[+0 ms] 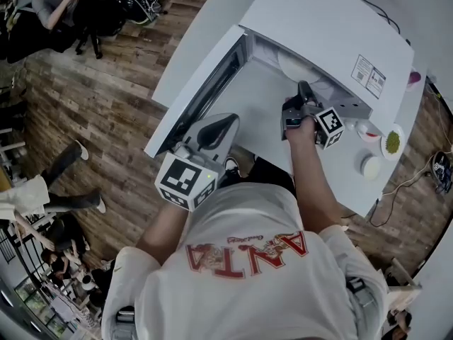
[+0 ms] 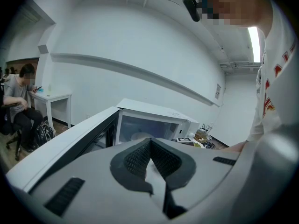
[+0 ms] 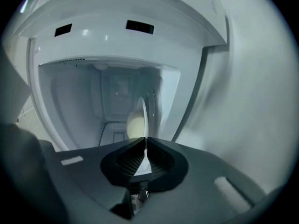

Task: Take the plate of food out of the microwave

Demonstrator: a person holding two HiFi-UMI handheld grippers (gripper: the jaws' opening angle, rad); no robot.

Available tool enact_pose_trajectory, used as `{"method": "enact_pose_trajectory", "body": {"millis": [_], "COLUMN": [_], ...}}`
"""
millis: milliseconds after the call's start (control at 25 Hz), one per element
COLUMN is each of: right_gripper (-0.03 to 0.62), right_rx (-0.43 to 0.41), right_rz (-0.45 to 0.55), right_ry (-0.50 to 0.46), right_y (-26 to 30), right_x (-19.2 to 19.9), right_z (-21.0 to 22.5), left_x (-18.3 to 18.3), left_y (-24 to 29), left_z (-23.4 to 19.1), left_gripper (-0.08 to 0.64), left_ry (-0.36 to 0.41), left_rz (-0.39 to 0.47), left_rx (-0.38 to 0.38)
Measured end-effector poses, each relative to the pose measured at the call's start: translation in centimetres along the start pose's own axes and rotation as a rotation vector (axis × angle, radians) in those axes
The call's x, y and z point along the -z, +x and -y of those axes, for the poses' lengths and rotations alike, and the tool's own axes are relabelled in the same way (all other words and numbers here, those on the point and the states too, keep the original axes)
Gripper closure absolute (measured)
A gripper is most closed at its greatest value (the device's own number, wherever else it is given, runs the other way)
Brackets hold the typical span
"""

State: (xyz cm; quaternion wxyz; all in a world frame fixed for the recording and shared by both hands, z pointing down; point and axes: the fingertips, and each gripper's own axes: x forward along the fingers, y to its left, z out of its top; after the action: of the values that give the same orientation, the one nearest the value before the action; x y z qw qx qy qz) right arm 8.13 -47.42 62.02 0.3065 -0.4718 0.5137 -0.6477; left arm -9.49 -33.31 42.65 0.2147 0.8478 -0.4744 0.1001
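Note:
The white microwave [image 1: 333,27] stands on the white counter with its door [image 1: 202,91] swung open to the left. Inside it is a white plate [image 1: 297,66]. In the right gripper view the plate [image 3: 143,111] appears edge-on, with a pale round piece of food [image 3: 134,125] on it. My right gripper [image 3: 145,146] reaches into the microwave's mouth and is shut on the plate's near rim. My left gripper [image 1: 212,129] hovers by the open door's near end, shut with nothing in it. The left gripper view looks past that gripper [image 2: 150,143] at the open microwave [image 2: 154,120].
To the right of the microwave the counter holds a small dish of green food [image 1: 391,142], a white bowl [image 1: 370,166] and another small dish [image 1: 368,129]. The open door juts out over the counter's left edge. People sit and stand on the wooden floor [image 1: 106,98] to the left.

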Motion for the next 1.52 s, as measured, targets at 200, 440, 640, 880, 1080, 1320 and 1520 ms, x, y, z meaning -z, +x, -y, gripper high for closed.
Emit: {"method": "enact_pose_trajectory", "body": {"millis": [200,440,640,880,1080,1320,1520], "right_gripper": [0.574,0.572,0.548,0.575,0.575,0.575,0.575], "right_rx": [0.009,-0.004,-0.029,-0.057,-0.107,-0.138,-0.159], "right_rz": [-0.01,-0.025,-0.035,-0.033,-0.025,-0.038,-0.063], "right_ry": [-0.003,-0.015,0.016,0.006,0.021,0.016,0.006], "right_y": [-0.8,-1.2,-0.1,0.4,-0.2,-2.7,-6.4], "right_x": [0.1,0.3,0.4,0.5,0.6,1.9,3.3], "right_z": [0.2,0.2,0.4,0.3,-0.2,-1.7,-1.9], "left_x": [0.3,0.4,0.8,0.9,0.8,0.9,1.2], "left_y": [0.0,-0.1,-0.1,-0.6,-1.2,-2.1,-3.1], "left_z": [0.1,0.1,0.1,0.0,-0.1,0.3,1.8], "left_gripper": [0.551,0.551,0.551,0.551,0.551,0.551,0.551], "left_ry": [-0.001,-0.001,-0.002,-0.003,-0.005,0.003,0.019], "left_rz": [-0.007,-0.007,-0.016,-0.018,-0.012,-0.001,0.004], "left_rx": [0.009,0.012,0.008,0.001,-0.001,0.023,0.069]}}
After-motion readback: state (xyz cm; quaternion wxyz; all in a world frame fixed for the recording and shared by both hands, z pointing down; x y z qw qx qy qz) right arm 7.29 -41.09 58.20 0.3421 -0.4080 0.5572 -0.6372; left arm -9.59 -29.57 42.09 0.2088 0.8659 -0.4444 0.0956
